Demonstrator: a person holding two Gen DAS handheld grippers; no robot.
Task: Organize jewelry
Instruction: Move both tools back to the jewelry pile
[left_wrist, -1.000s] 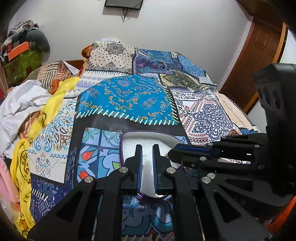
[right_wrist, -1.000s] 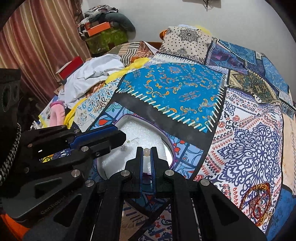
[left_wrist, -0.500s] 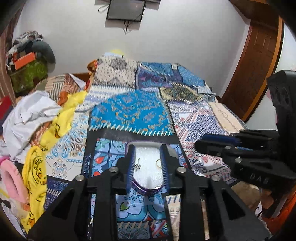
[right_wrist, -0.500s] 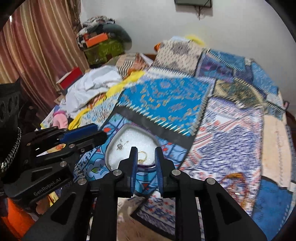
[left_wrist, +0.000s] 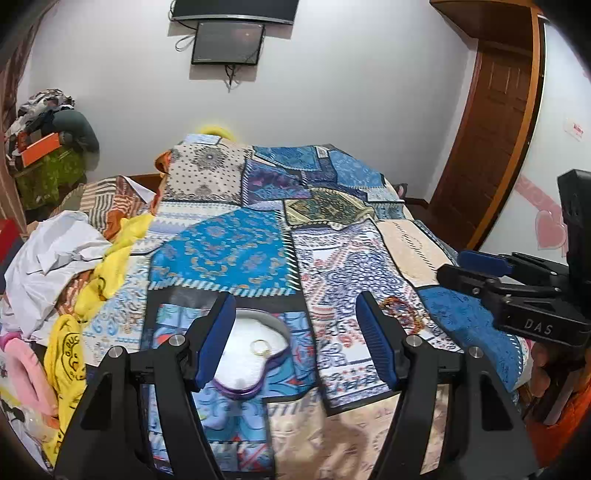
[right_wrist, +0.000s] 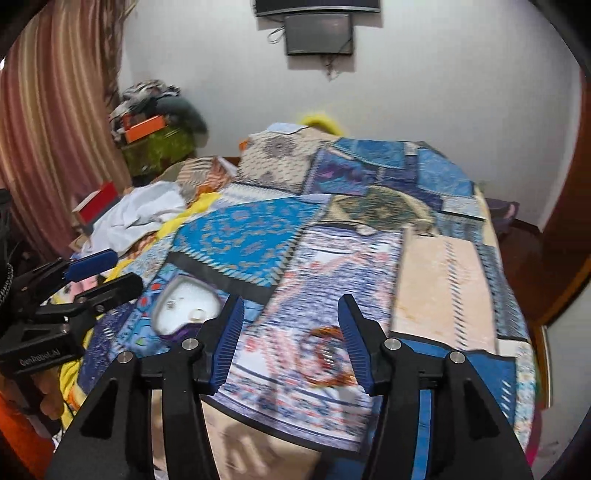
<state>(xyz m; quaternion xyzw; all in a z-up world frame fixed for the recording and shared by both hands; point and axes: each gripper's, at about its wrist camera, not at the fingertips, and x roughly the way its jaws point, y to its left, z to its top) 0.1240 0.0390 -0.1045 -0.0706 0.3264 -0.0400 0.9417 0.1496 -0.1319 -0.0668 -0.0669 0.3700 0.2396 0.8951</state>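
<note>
A heart-shaped tray (left_wrist: 236, 391) with white foam and a purple rim lies on the patchwork bedcover. A gold ring (left_wrist: 259, 347) rests on its foam. In the right wrist view the tray (right_wrist: 177, 335) shows the ring (right_wrist: 195, 314) and a small earring (right_wrist: 170, 304). My left gripper (left_wrist: 297, 339) hovers above and behind the tray, its jaws opening with nothing between them. My right gripper (right_wrist: 291, 339) is to the right of the tray over the bedcover, its jaws also opening and empty. Each gripper shows in the other's view: right gripper (left_wrist: 452, 266), left gripper (right_wrist: 123, 271).
The bed's patchwork cover (left_wrist: 351, 266) fills the middle. White and yellow clothes (left_wrist: 66, 258) are piled along the left side. A wooden door (left_wrist: 491, 122) stands at the right, a screen (left_wrist: 229, 42) hangs on the far wall, and a curtain (right_wrist: 44, 140) hangs at the left.
Both grippers have risen and drawn back from the tray. Their jaws have gone from shut to wide apart. The ring and earring now lie uncovered on the foam.
</note>
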